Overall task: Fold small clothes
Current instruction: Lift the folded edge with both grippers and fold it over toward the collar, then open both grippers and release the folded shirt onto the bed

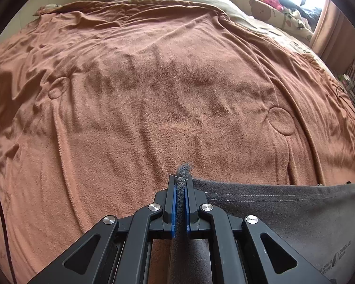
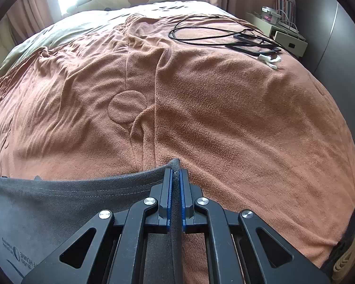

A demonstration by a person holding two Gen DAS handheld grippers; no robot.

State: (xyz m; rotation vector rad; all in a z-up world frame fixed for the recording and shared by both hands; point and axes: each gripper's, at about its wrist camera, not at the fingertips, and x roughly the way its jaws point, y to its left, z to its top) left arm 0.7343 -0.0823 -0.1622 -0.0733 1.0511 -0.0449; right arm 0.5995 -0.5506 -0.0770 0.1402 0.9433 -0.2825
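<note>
I had left gripper (image 1: 180, 184) and right gripper (image 2: 176, 177) both clamped on grey tee (image 1: 284, 213) hem corners, stretched taut over brown blanket (image 1: 153, 94), tee at 6 o'clock, ready to lay flat

Two fisheye wrist views look forward and slightly down over one bed.

The left wrist camera sits close behind its gripper (image 1: 180, 179) at 6 o'clock, with the brown blanket (image 1: 153, 94) ahead. The right wrist camera sits likewise behind its gripper (image 2: 176, 174). Both share the blanket and the grey garment (image 1: 284, 210), running toward 3 o'clock in the left view and 9 o'clock in the right.
</note>
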